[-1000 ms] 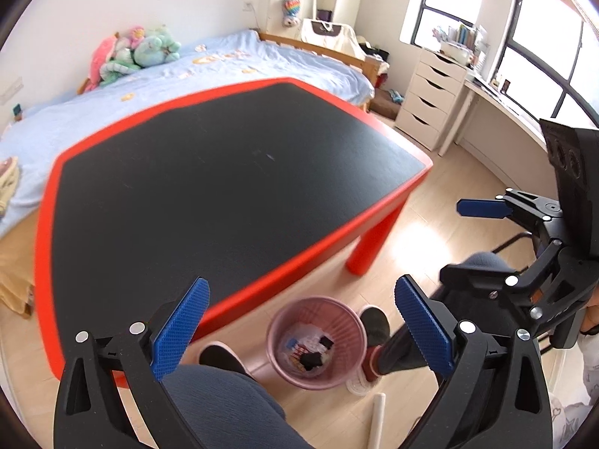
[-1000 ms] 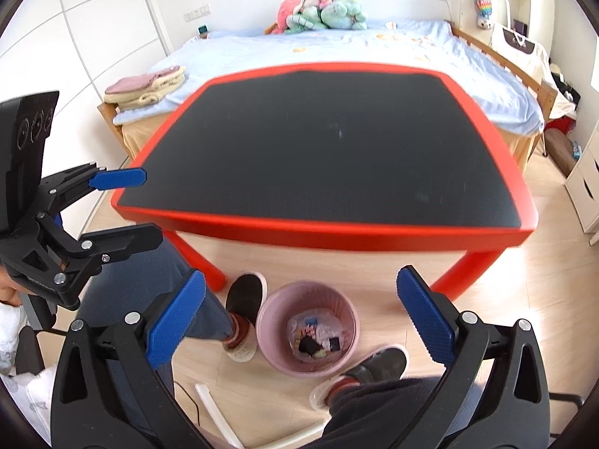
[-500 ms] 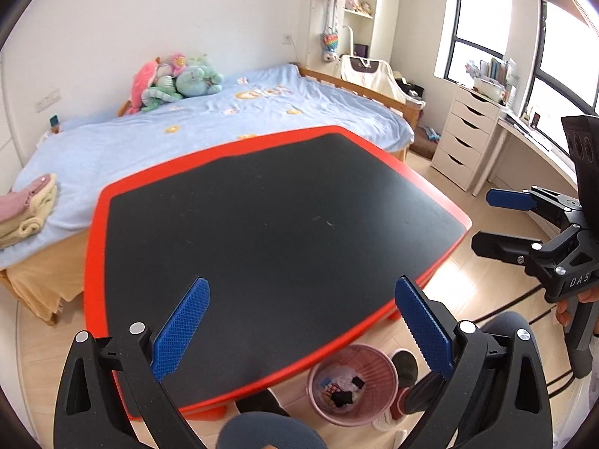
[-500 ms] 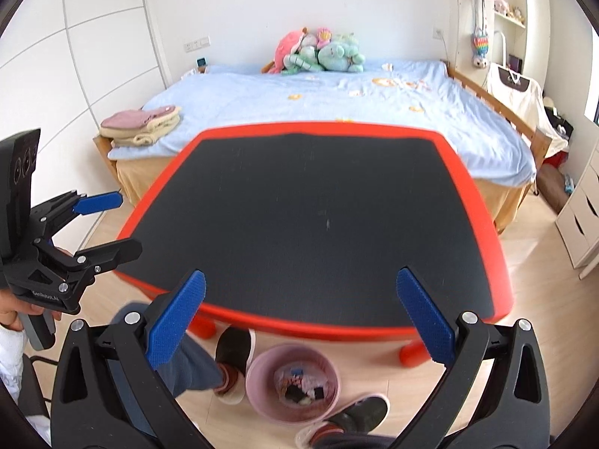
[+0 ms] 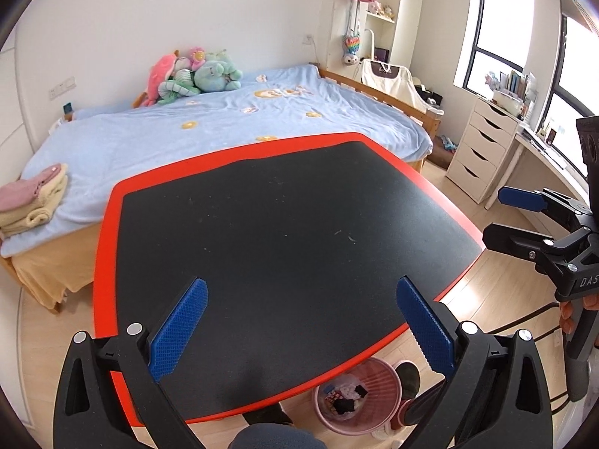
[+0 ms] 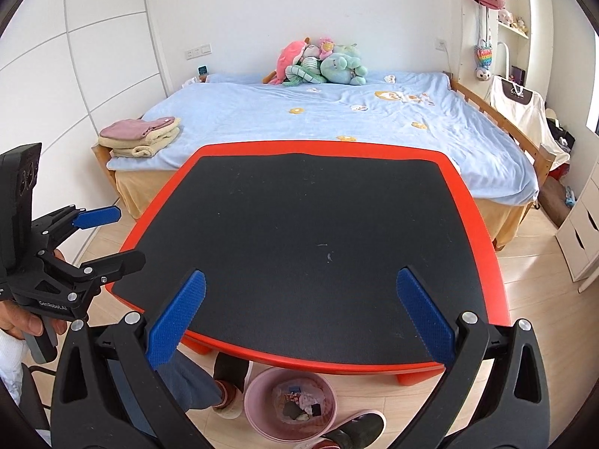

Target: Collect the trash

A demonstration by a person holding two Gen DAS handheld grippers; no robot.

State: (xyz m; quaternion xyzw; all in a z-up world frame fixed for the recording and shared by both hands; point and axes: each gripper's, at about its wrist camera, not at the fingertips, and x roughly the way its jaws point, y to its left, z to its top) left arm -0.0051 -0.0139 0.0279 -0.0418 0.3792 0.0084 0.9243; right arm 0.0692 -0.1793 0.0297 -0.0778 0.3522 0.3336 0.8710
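Note:
A pink trash bin [image 5: 357, 394] [image 6: 290, 404] stands on the floor by the table's near edge, holding several scraps of trash [image 6: 299, 406]. The black table top with a red rim [image 5: 108, 224] [image 6: 490, 247] carries nothing but faint specks. My left gripper [image 5: 301, 323] hovers open over the table's near side, nothing between its blue pads. My right gripper [image 6: 299, 316] is likewise open and empty above the near edge. Each gripper shows from the side in the other's view: the right gripper [image 5: 503, 215] at the far right, the left gripper [image 6: 123, 235] at the far left.
A bed with a blue sheet [image 6: 337, 119] lies just behind the table, with plush toys [image 6: 322, 61] at its head and folded towels [image 6: 140, 136] at a corner. White drawers [image 5: 483, 147] and a desk stand at the right. A person's feet [image 6: 357, 426] flank the bin.
Both grippers have risen and tilted up from the bin toward the table and bed. The bin has slid to the bottom of both views. Both stayed open.

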